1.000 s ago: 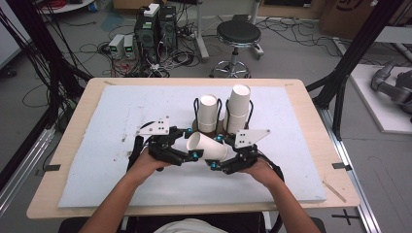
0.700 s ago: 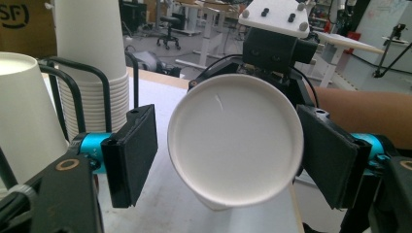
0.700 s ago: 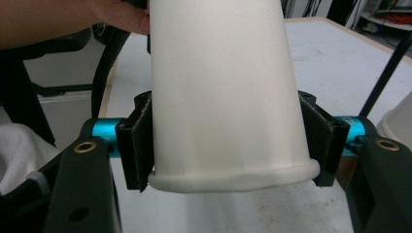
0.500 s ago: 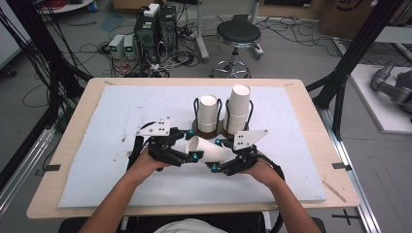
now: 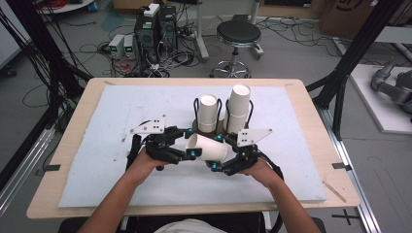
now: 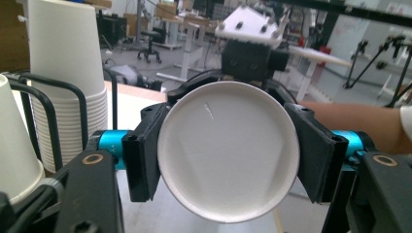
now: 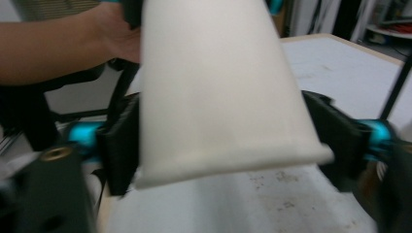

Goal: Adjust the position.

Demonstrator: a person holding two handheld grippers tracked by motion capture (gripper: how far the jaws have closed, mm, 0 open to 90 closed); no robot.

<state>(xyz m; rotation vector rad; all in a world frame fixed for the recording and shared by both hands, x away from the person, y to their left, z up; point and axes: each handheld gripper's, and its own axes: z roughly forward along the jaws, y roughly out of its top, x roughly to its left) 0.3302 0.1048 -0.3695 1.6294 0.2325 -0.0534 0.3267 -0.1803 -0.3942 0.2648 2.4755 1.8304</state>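
A white paper cup (image 5: 208,148) lies on its side above the mat, held between both grippers. My left gripper (image 5: 190,143) is shut on its mouth end. In the left gripper view I look into the cup (image 6: 228,155), with a black pad (image 6: 141,160) on each side of its rim after the jaws have just been closing. My right gripper (image 5: 217,152) grips the base end. Its pads (image 7: 121,145) lie against the cup's wall (image 7: 214,87), and its jaws have just been opening slightly with the cup between them.
Behind the grippers a black wire holder (image 5: 197,104) keeps a short cup stack (image 5: 208,112) and a taller stack (image 5: 238,108). A white mat (image 5: 121,126) covers the wooden table (image 5: 311,116). A stool and computer cases stand on the floor beyond.
My left gripper's jaws have closed onto the cup's mouth end. Both hands and the cup have stayed in about the same place.
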